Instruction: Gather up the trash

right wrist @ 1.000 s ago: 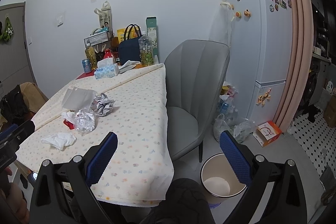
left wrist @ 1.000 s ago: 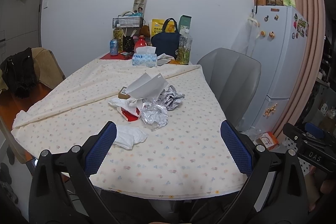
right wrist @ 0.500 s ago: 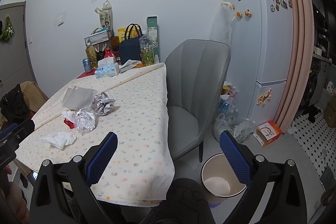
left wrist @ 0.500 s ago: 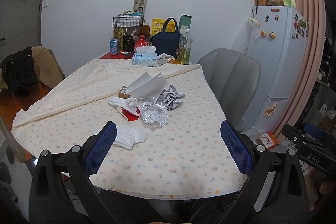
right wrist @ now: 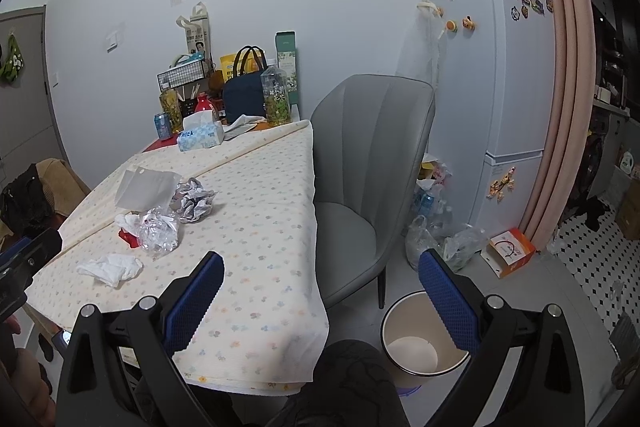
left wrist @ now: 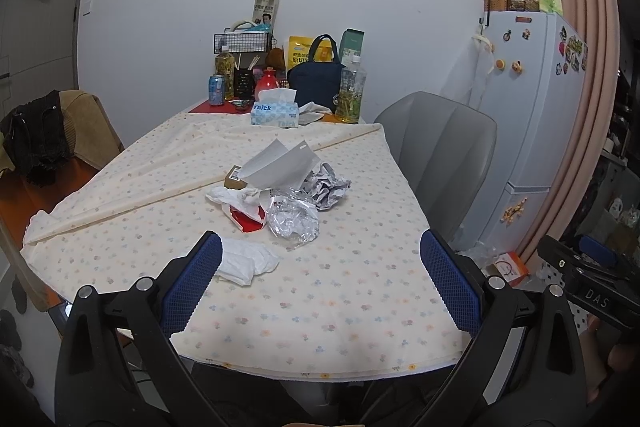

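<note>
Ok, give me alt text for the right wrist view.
The open right claw hovers over the near corner of a floral-clothed table strewn with crumpled white tissue and plastic wrappers, a round white bin on the floor below.

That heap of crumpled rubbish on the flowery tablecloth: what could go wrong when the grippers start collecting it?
The crinkled clear plastic wrapper touches the red packet and crumpled grey paper ball, so one pinch may drag neighbours along. The round white waste bin stands on the floor, off the table's near corner; light pieces like the crumpled white tissue could miss it.
</note>
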Available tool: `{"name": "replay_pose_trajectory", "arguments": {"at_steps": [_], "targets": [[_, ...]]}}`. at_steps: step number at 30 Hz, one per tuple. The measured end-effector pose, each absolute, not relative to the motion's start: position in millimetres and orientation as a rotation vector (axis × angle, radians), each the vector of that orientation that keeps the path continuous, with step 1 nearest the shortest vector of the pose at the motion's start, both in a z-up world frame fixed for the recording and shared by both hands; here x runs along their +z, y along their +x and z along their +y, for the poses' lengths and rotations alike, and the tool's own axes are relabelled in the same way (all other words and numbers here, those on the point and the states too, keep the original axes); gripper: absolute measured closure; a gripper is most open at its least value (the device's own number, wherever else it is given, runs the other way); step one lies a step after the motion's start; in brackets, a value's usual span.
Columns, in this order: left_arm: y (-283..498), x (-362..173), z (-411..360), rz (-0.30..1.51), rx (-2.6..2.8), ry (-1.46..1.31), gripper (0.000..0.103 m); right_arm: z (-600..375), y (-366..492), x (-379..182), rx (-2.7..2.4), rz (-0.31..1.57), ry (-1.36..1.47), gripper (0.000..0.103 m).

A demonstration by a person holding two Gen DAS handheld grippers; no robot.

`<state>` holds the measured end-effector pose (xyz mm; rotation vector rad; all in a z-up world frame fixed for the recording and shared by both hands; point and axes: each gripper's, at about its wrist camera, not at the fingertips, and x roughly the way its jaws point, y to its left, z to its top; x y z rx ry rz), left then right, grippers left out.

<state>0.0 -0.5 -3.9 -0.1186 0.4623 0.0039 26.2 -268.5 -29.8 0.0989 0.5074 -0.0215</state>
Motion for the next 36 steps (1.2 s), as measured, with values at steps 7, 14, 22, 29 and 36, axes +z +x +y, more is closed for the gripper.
{"name": "replay_pose_trajectory", "arguments": {"at_steps": [7, 14, 22, 29, 36], "targets": [[1.3, -3.7, -1.3, 0.464, 0.004, -0.121, 0.005, -268.4, 27.6, -30.8, -0.021, 0.511, 0.097, 0.007], [2.1, -3.7, -3.4, 0.463, 0.004, -0.12, 0.005, -268.4, 27.0, -31.0, -0.022, 0.511, 0.097, 0.007], [1.9, -4.7, -1.8, 0.466, 0.003, -0.125, 0.005, -268.4, 28.5, -31.8, -0.019, 0.517, 0.093, 0.007], [3.6, -6.2, 0.3, 0.474, 0.013, -0.114, 0.005, -261.0, 37.6, -36.6, 0.021, 0.537, 0.088, 0.007], [13.8, -13.8, 27.6, 0.497, 0.052, -0.158, 0.005, -241.5, 54.8, -38.3, 0.104, 0.543, 0.07, 0.008]]}}
